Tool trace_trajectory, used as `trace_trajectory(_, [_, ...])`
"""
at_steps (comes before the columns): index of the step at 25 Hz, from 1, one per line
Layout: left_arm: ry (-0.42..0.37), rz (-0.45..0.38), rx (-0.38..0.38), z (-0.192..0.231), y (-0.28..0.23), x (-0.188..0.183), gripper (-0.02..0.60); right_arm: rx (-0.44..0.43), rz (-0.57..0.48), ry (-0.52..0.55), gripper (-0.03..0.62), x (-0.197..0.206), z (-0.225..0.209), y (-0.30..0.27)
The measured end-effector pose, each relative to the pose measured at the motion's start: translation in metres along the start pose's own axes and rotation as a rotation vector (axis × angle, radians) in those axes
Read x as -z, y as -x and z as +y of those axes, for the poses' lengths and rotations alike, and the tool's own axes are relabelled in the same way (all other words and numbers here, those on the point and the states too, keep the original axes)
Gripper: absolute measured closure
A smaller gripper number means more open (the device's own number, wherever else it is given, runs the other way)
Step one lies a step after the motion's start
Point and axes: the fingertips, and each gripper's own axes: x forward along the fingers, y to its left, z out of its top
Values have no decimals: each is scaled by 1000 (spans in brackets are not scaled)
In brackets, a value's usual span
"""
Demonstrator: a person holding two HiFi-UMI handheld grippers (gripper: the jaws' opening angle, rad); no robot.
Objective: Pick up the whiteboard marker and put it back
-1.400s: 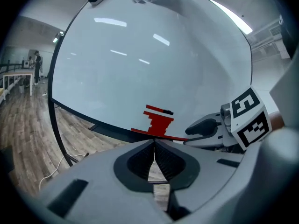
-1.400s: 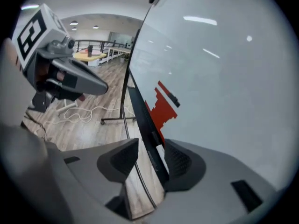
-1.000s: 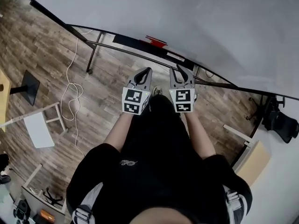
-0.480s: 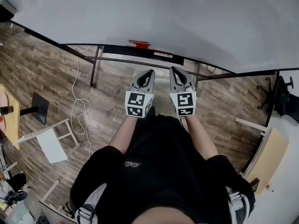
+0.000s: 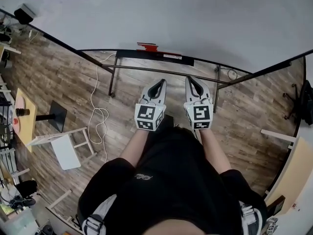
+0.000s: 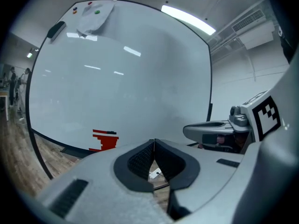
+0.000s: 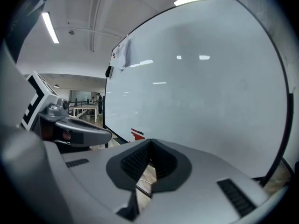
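Observation:
A large whiteboard (image 5: 195, 18) on a black frame fills the top of the head view. On its ledge (image 5: 128, 54) lies a red thing (image 5: 148, 46) with a black piece on it, also in the left gripper view (image 6: 105, 140). I cannot make out a marker for certain. Both grippers are held side by side in front of the board, a short way back from the ledge. My left gripper (image 5: 160, 82) (image 6: 153, 141) is shut with nothing between its pads. My right gripper (image 5: 189, 79) (image 7: 150, 143) is shut and empty too.
The board's stand legs (image 5: 113, 80) rest on a wood floor. A white cable (image 5: 100, 112) trails at the left, near a black base plate (image 5: 57, 115), a white stool (image 5: 63, 146) and a wooden table (image 5: 24, 116). A black eraser (image 6: 56, 29) and magnets (image 6: 97, 12) are high on the board.
Both grippers have risen and moved forward toward the board together. The right gripper's jaws, slightly apart a second ago, have closed. The head view has swung so more floor shows at the left.

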Motion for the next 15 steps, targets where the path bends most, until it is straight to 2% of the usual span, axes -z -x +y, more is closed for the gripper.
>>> trace_trajectory(10, [-56, -57, -70, -45, 72, 6, 572, 14, -119, -22, 591, -6, 9, 81])
trace_trajectory(15, [-45, -54, -53, -62, 90, 10, 572, 35, -133, -10, 591, -9, 14, 113])
